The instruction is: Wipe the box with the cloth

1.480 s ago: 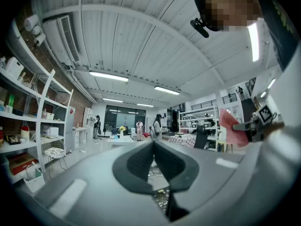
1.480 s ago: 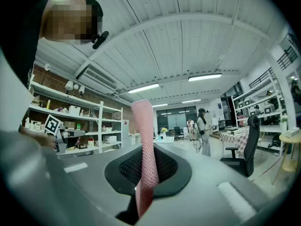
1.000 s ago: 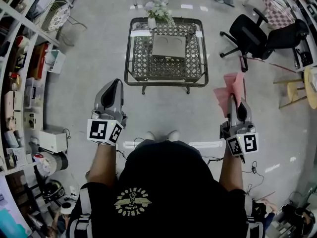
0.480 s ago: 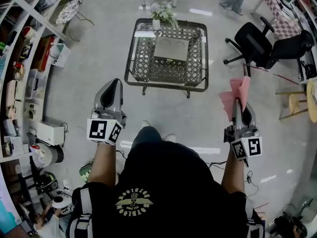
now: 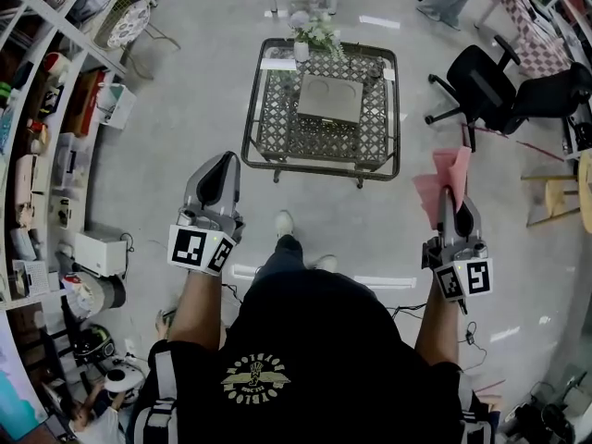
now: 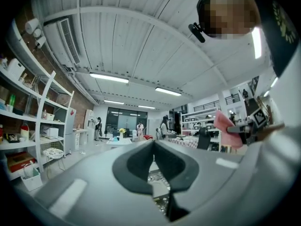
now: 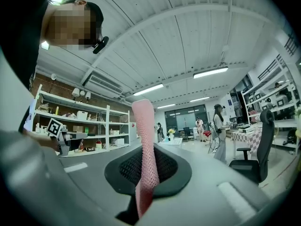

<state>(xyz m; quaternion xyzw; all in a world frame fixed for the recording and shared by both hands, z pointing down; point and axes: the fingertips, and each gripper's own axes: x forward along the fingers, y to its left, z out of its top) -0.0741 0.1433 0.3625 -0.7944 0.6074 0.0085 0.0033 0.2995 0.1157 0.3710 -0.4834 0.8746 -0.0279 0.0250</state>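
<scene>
A flat grey box (image 5: pixel 328 99) lies on the glass lattice table (image 5: pixel 264 128) ahead of me on the floor. My right gripper (image 5: pixel 450 198) is shut on a pink cloth (image 5: pixel 442 183), which sticks up between the jaws as a pink strip (image 7: pixel 145 154) in the right gripper view. It is held well right of the table and short of it. My left gripper (image 5: pixel 218 171) is shut with nothing in it, below the table's near left corner. In the left gripper view the table top (image 6: pixel 158 185) shows through the narrow gap under the closed jaws (image 6: pixel 153 161).
A vase of flowers (image 5: pixel 313 33) stands at the table's far edge. Black office chairs (image 5: pixel 504 86) are at the right. Shelving (image 5: pixel 42 109) full of goods lines the left wall. Cables and small devices (image 5: pixel 100 252) lie on the floor near my feet.
I have stepped forward; the table has shifted right and nearer in the head view. Both grippers keep their pose, the right one still holding the cloth.
</scene>
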